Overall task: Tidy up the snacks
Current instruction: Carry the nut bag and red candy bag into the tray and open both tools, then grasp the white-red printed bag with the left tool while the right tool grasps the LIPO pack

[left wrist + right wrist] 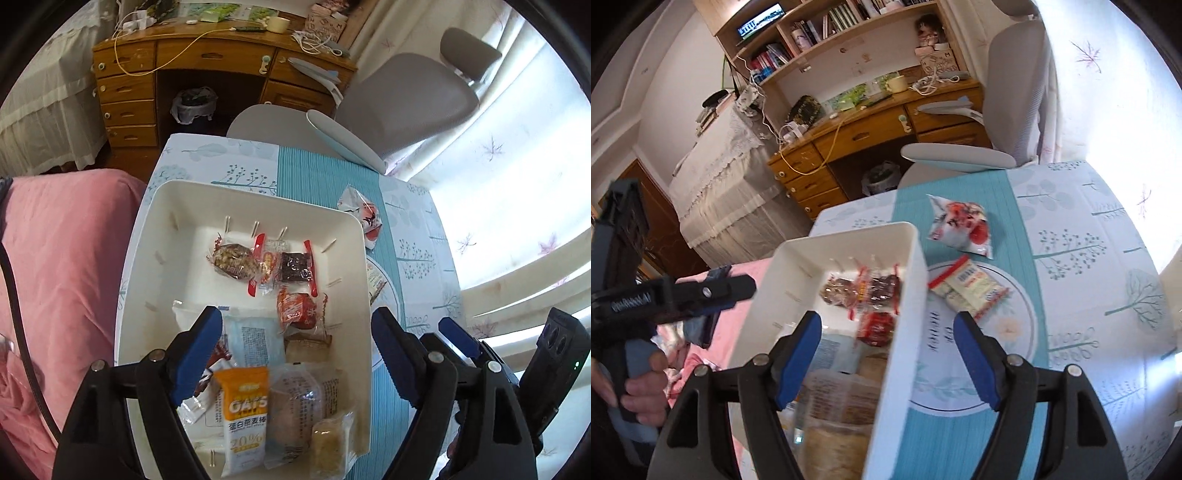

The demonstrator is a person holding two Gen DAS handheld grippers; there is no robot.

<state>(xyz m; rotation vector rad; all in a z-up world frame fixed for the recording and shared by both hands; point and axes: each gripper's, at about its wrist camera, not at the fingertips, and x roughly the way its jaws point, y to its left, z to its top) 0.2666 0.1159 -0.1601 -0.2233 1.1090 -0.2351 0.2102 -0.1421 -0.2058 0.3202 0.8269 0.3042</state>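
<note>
A white bin (pixel 147 258) sits on the table and holds several wrapped snacks, among them an orange oats bar (pixel 245 413) and a red packet (pixel 299 308). My left gripper (pixel 295 354) is open above the bin's near half, holding nothing. My right gripper (pixel 886 358) is open, its jaws astride the bin's right wall (pixel 905 332); its fingers (pixel 454 336) show at the right of the left wrist view. Outside the bin lie a red-and-white packet (pixel 960 225) and a pale yellow packet (pixel 967 291), partly visible in the left wrist view (pixel 375 280).
The table wears a teal and white cloth (pixel 1071 295). A grey office chair (pixel 406 92) stands at its far end, a wooden desk (pixel 184 74) behind it. A pink bedcover (pixel 66 258) lies left of the table. A bright curtained window (pixel 517 184) is at right.
</note>
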